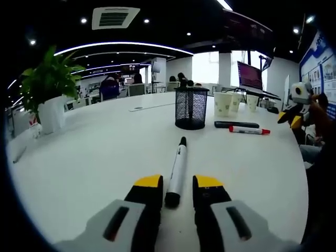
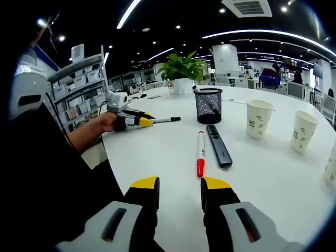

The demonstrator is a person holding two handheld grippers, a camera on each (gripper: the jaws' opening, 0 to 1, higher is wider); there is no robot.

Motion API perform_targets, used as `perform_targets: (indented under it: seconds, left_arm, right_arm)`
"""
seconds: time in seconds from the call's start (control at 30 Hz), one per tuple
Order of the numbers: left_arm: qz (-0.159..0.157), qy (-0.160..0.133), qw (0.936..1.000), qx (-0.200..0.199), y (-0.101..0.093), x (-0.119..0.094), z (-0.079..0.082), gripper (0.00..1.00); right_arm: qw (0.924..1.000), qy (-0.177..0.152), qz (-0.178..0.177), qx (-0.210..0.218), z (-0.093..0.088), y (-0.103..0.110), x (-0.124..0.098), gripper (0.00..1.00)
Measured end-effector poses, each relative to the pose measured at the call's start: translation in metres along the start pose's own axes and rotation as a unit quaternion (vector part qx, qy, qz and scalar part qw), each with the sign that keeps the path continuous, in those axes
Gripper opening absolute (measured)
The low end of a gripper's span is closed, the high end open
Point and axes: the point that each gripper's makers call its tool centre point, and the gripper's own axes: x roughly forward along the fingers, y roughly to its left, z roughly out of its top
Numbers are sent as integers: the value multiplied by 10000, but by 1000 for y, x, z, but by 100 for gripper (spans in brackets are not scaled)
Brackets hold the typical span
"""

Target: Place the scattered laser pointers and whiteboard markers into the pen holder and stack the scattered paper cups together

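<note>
Left gripper (image 1: 177,190): fingers spread, a black-capped marker (image 1: 177,170) lying between the tips, not yet pinched.
Right gripper (image 2: 178,191): fingers spread, holding nothing; red-capped marker (image 2: 200,153) and laser pointer (image 2: 218,145) just beyond the tips.
Pen holder (image 1: 191,108): well ahead of the left fingers; contents could not be told.
Paper cups (image 2: 259,119): apart, unstacked.
Progress: judged early, nearly all left.
Writing: green cup marks, unreadable.

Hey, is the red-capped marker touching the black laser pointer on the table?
Apart. The right gripper view shows the red-capped marker and the black laser pointer lying side by side with a strip of white table plainly visible between them.
</note>
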Motion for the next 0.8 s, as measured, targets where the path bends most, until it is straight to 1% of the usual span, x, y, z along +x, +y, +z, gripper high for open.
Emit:
perform_targets:
  seconds: [0.17, 0.33, 0.57, 0.8]
  left_arm:
    - [36, 62, 10000, -5, 1, 1, -2, 23]
    - [58, 51, 10000, 3, 2, 1, -2, 21]
    - [101, 42, 9999, 57, 4, 1, -2, 13]
    - [119, 29, 9999, 122, 3, 1, -2, 13]
  right_arm:
    - [10000, 9, 2, 14, -1, 0, 1, 34]
    - [10000, 22, 6, 14, -2, 1, 1, 34]
    - [10000, 13, 0, 26, -2, 0, 1, 34]
    - [10000, 10, -2, 43, -3, 0, 1, 34]
